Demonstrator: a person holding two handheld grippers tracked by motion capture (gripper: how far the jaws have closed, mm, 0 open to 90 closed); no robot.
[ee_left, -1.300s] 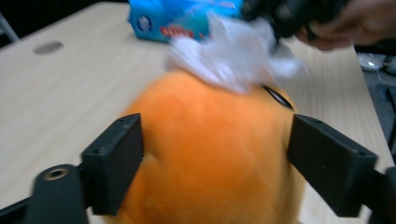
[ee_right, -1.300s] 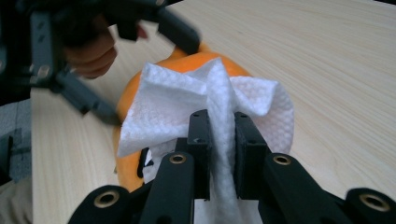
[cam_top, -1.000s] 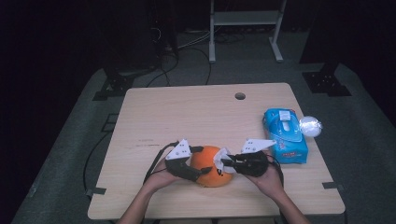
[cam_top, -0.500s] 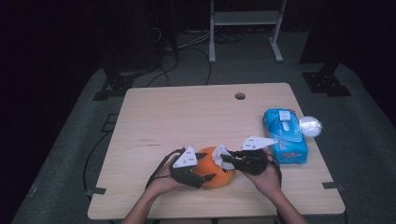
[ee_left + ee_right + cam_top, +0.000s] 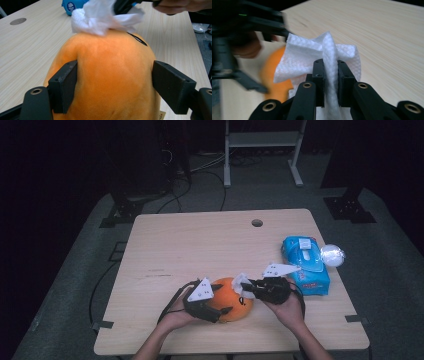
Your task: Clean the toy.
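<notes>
Two soft things are in hand low in the middle of the high view, on the worktop [image 5: 165, 250]: an orange plush toy [image 5: 231, 298], clamped at its sides by the left tongs [image 5: 220, 301], and a white wipe [image 5: 324, 53], pinched in the closed right tongs [image 5: 329, 72]. Both are judged light and yielding; the toy is best gripped across its round, fuzzy body.

A pale wooden table [image 5: 210, 245] with a round cable hole [image 5: 257, 223] stood on grey carpet [image 5: 80, 285]. Behind it the room was dark. A white metal stand [image 5: 260, 150] rose at the back, and black cables [image 5: 200, 175] trailed across the floor beside black stand feet [image 5: 350, 210].
</notes>
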